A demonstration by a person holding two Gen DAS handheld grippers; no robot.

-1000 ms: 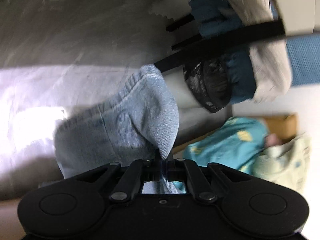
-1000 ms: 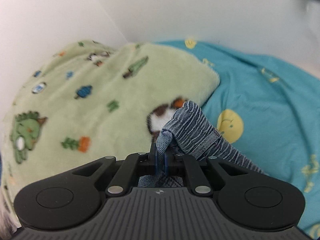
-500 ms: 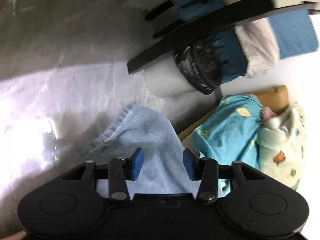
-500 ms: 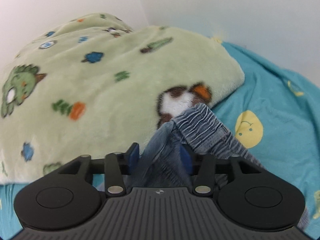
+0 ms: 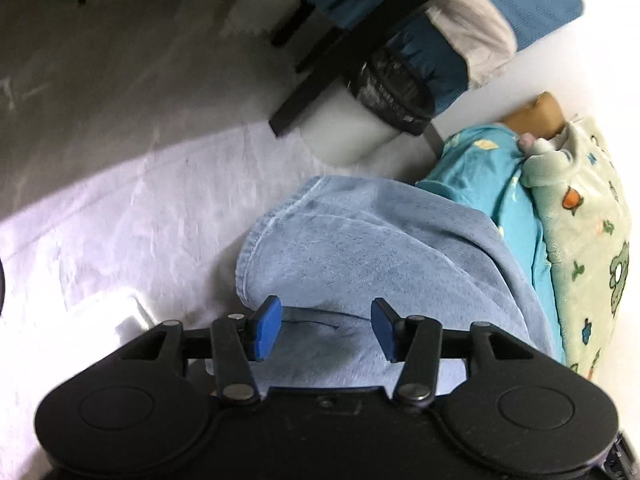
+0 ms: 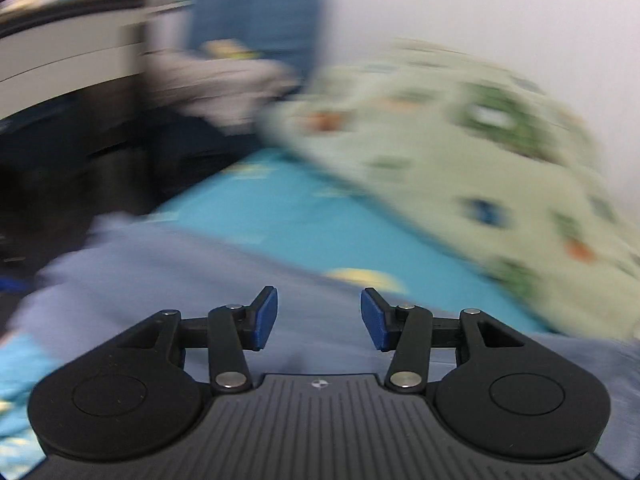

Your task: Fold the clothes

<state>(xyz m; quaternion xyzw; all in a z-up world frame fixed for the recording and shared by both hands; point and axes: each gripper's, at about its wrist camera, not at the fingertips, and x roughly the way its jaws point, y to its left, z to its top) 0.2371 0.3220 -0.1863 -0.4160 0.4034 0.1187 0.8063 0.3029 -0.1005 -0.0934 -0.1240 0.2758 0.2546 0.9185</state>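
Observation:
A light blue denim garment (image 5: 380, 248) lies on the bed, draped over its edge. My left gripper (image 5: 325, 328) is open and empty just above the near part of the denim. In the blurred right wrist view the same denim (image 6: 192, 280) spreads under my right gripper (image 6: 319, 318), which is open and empty above it.
A teal smiley-print sheet (image 5: 492, 168) covers the bed, with a green dinosaur-print blanket (image 5: 592, 240) bunched by the wall; both show in the right wrist view, sheet (image 6: 280, 216) and blanket (image 6: 460, 152). A white bin with a black liner (image 5: 380, 100) and a dark chair (image 5: 352, 32) stand on the floor.
Both grippers opened and let go of the denim, which now lies on the bed. Both have pulled back; the right gripper has swung left, blurring its view.

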